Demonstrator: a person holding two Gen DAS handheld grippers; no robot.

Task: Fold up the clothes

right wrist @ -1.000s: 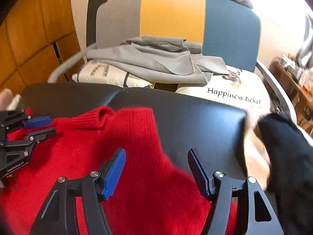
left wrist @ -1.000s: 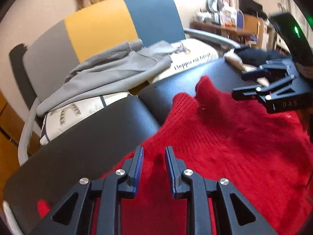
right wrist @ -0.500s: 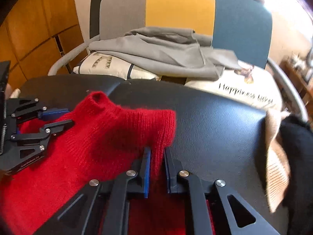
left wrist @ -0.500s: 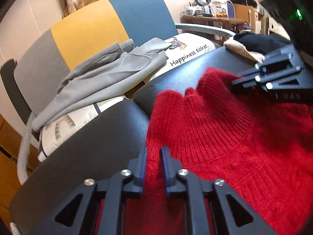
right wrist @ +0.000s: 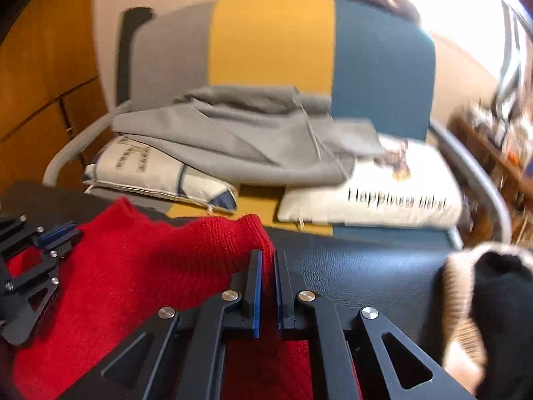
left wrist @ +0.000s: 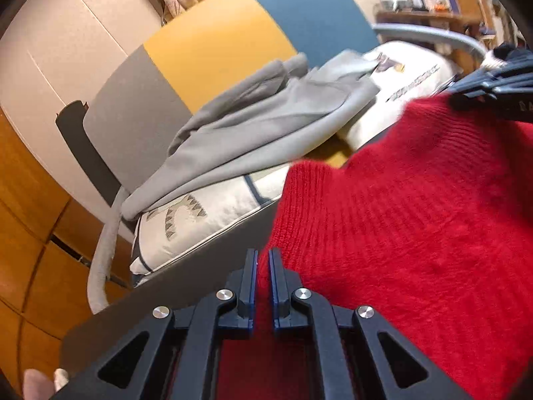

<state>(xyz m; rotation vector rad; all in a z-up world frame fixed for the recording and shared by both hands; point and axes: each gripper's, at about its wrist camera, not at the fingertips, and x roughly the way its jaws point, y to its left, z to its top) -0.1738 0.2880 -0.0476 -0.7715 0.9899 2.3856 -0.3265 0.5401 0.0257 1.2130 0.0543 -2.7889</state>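
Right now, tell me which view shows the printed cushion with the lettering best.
The right wrist view: the lettered cushion lies nearly whole on the chair seat, its dark lettering facing the camera, though blurred. In the left wrist view the same cushion is small, far off, and partly hidden by the grey garment and the red sweater.

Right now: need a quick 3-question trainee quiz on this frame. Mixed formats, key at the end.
1. True or false: both the left gripper and the right gripper are pinching the red sweater.
2. What lies on top of the cushions on the chair: A) a black jacket, B) a grey garment, C) a striped towel?
3. Fill in: the sweater rests on a ____ leather-like surface.

Key:
1. True. Each pair of pads is closed on red knit at the sweater's far edge.
2. B.
3. Black.
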